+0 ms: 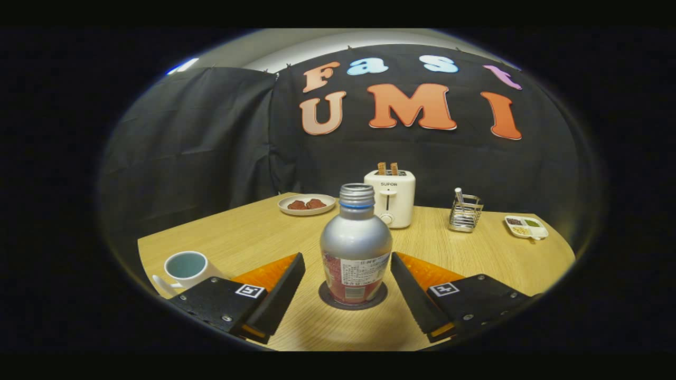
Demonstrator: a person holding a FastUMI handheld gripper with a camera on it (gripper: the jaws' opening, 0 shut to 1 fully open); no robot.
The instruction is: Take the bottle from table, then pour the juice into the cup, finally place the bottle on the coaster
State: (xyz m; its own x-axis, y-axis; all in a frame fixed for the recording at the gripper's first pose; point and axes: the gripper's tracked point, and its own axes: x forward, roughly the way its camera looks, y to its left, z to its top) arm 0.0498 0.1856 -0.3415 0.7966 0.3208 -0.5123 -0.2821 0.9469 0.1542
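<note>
Tool (347, 269) open, square markers, screws

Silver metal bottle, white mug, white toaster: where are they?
Silver metal bottle (355, 240): gripper view, on its rounded body.
White mug (186, 265): gripper view, on its inside.
White toaster (391, 203): gripper view, on its front.

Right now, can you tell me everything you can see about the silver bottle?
The bottle looks like silvery metal, with a rounded shoulder, a ridged threaded neck with a blue ring, no cap, and a red and white label low down. It stands upright on a dark round coaster on the wooden table. The gripper is open, a finger on each side, neither touching it.
</note>
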